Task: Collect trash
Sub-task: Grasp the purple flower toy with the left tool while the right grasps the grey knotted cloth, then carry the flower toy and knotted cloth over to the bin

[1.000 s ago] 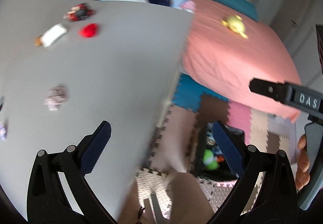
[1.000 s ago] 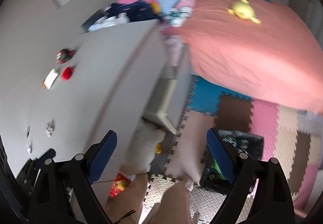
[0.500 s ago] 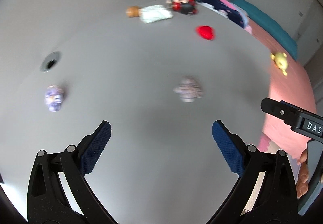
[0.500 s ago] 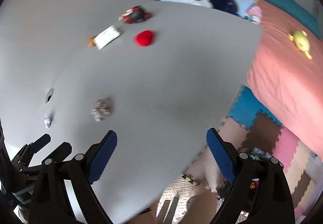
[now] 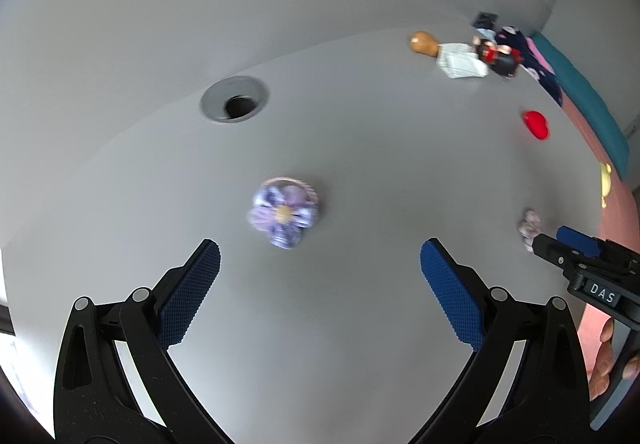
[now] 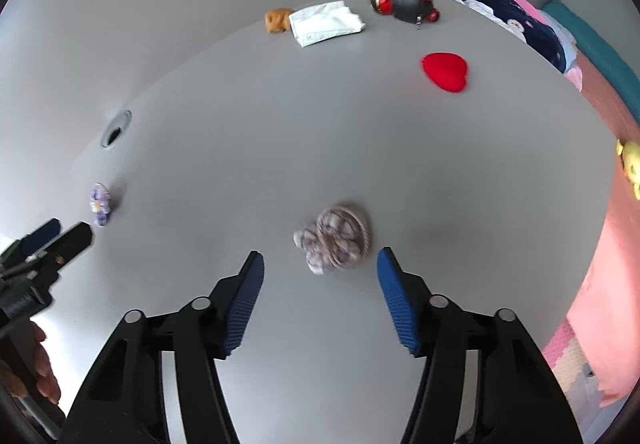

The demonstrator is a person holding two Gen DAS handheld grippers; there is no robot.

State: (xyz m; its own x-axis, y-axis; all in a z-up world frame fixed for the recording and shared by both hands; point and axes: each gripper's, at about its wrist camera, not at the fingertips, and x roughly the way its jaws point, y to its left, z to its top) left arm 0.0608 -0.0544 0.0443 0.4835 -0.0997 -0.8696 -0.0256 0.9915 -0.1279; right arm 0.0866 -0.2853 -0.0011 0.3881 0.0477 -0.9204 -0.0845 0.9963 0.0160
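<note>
Nothing collected yet. Left gripper [image 5: 320, 256] jaws wide, purple wad [image 5: 283, 217] at 12 o'clock on desk [image 5: 360, 148]. Right gripper [image 6: 320, 264] jaws closing, grey wad [image 6: 334, 238] just ahead, untouched.

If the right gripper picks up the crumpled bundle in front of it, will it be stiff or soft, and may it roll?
The bundle looks like crumpled, lumpy wrapping with a cord looped around it, so it is probably soft and will squash between the closing right gripper pads. It seems light for its size. Its irregular shape on the flat desk suggests it will slide rather than roll.
</note>
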